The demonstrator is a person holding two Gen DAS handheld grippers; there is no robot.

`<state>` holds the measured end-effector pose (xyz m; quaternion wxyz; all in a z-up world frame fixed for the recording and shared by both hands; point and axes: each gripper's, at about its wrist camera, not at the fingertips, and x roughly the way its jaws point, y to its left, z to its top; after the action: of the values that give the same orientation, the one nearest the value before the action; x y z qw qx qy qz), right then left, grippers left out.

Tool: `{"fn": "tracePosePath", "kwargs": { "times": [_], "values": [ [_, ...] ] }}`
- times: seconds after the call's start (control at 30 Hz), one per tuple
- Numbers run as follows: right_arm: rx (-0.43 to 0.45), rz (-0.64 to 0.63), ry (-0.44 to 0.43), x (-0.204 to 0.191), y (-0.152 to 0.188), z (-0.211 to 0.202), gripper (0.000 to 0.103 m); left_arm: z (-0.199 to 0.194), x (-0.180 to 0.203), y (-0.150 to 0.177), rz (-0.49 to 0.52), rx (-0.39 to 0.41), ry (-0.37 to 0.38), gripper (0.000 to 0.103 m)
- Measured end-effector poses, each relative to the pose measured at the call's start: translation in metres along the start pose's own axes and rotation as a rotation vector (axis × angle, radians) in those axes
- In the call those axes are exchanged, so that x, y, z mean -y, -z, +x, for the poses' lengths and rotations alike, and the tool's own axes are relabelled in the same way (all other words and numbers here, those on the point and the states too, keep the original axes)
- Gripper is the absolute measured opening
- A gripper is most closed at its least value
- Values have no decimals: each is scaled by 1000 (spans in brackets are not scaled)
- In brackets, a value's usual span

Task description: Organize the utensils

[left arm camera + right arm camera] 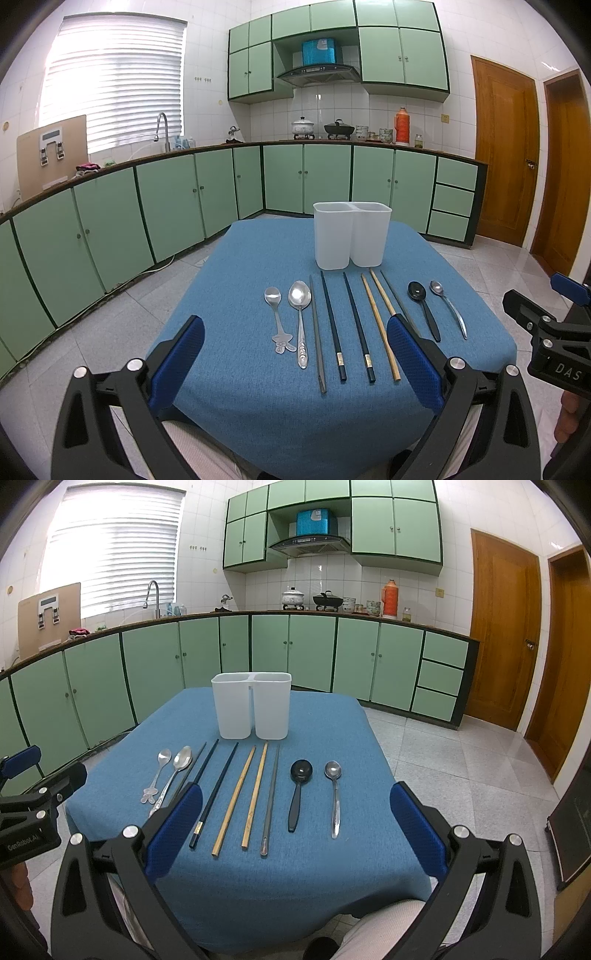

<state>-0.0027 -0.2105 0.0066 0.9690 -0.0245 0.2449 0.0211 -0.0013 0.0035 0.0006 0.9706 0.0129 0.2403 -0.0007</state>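
A white two-compartment holder point(351, 236) point(251, 705) stands at the far side of the blue-clothed table point(258, 406) point(295, 886). In front of it lie a row of utensils: two steel spoons point(299, 295) point(183, 758) at the left, several chopsticks point(358, 325) point(255, 794) in the middle, a black spoon point(417, 291) point(301, 770) and a steel spoon point(437, 288) point(332, 770) at the right. My left gripper point(295, 354) hangs open above the table's near edge with nothing in it. My right gripper point(295, 823) is likewise open and empty.
Green kitchen cabinets point(177, 199) run along the left and back, with a sink tap point(162, 129) and pots point(303, 127) on the counter. Wooden doors point(506, 147) stand at the right. A person's trouser legs point(369, 923) show under the near table edge. Tiled floor surrounds the table.
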Motion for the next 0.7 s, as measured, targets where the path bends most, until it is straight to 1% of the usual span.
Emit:
{"fn": "tracePosePath", "kwargs": {
  "times": [0.2,0.33,0.37,0.5,0.7],
  "values": [
    [0,0,0,1,2,2,98,0,-1,0,-1,-2,0,97],
    [-2,-2,10,4,2,5,98,8,-9,-1,-13,-11,-3,97],
    [-3,-2,14,9,-4,-4,98,11,-11,-1,-18,-14,-6,97],
    [-11,1,45,13,-8,14,98,32,-30,-6,-63,-55,-22,97],
    [-35,21,101,28,-20,48,98,77,-54,-18,-96,-125,-78,97]
  ]
}}
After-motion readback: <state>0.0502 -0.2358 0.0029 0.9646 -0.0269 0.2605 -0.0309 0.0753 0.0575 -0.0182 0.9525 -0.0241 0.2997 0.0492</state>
